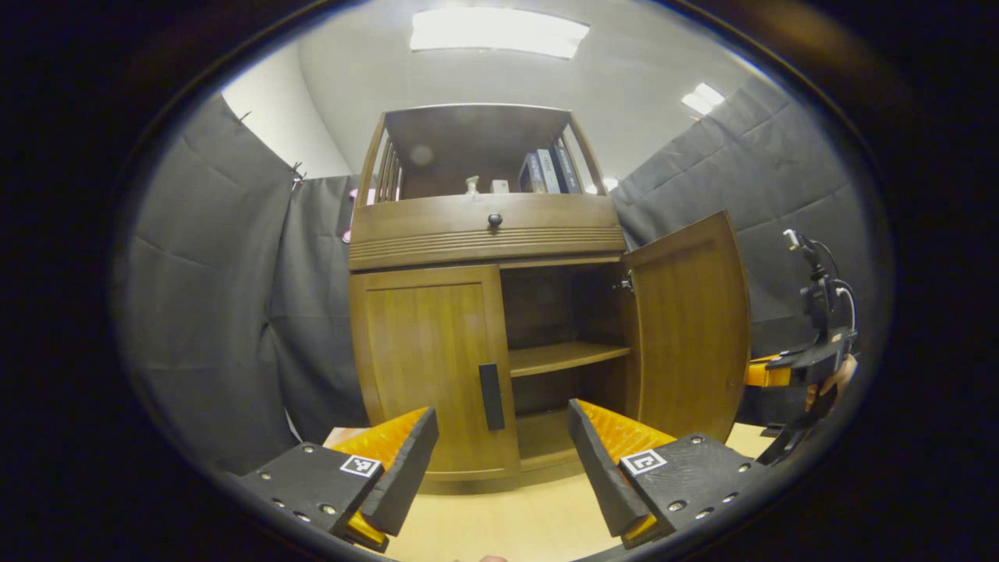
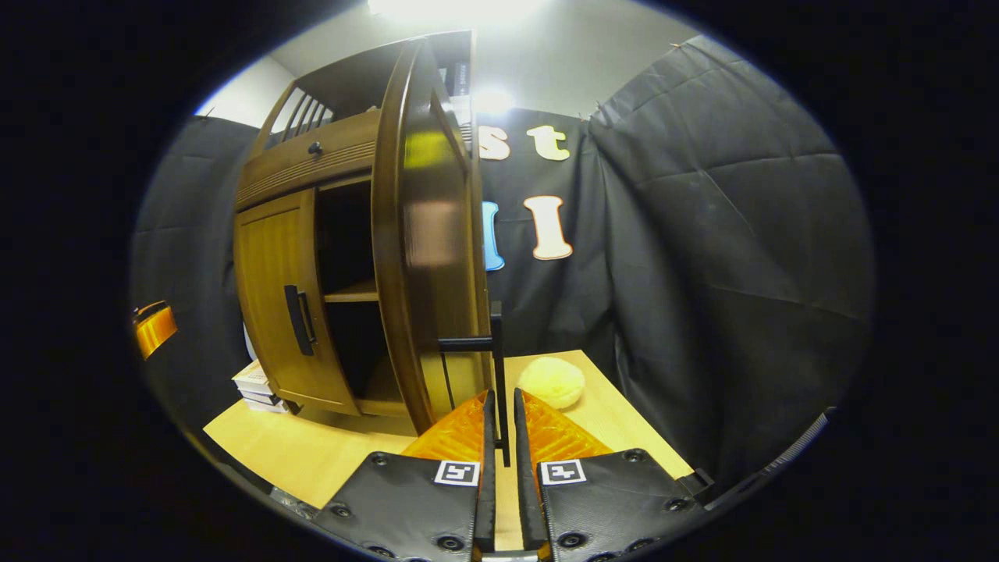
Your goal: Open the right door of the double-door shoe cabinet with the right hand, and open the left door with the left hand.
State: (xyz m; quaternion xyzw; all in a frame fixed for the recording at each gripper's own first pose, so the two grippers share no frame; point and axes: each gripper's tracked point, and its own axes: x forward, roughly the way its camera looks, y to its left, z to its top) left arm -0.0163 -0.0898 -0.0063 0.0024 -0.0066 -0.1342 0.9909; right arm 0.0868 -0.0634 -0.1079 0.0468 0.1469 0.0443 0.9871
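On the right door (image 2: 429, 234), the upright handle (image 2: 496, 367) sits between closed jaws.

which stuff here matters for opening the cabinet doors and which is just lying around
Job:
open right wooden door, its black bar handle clamped by the right gripper
closed left wooden door, its black handle
open left gripper

Lying about:
books on top shelf
yellow fluffy ball
stacked books

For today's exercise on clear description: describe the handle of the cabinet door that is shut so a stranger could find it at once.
Start at the wooden shoe cabinet facing the left gripper. Below its drawer are two doors; the left door is shut, the right door swung open. The handle is the dark upright bar near the shut door's inner edge, unlike the drawer's small round knob.
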